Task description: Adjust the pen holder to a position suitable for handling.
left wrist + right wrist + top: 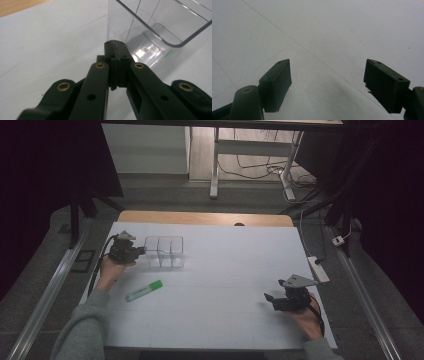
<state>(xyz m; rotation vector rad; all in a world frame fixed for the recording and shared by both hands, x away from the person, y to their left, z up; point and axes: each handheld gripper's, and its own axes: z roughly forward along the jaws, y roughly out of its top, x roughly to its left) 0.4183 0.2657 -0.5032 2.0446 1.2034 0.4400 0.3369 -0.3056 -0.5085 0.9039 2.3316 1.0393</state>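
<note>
The clear plastic organiser box with three compartments [164, 252] stands at the far left of the white-covered bench [225, 270], its open top up and its dividers running near to far. The left gripper [141, 252] is at the box's left end wall. In the left gripper view its fingers [111, 53] are pressed together, and a thin edge shows in the seam at their tips; this looks like the box's left wall [117, 25] pinched between them, though the clear plastic makes the contact hard to confirm. The compartments [147, 50] seem empty.

Just near of the box, towards the person, a green highlighter pen with a white cap end [144, 290] lies flat on the bench, slanted, apart from both the box and the hand.

The right gripper [268, 299] rests low at the near right of the bench, well apart from everything; its fingers [275, 85] are spread wide with nothing between them, only bare bench cover.

I judge the step in hand to be steadying or positioning the box with the left gripper, before anything goes into it. The next move probably calls for the right gripper to travel across to the highlighter, line its spread fingers across the pen's barrel and close on it, while the left keeps the light box from sliding or tipping.
</note>
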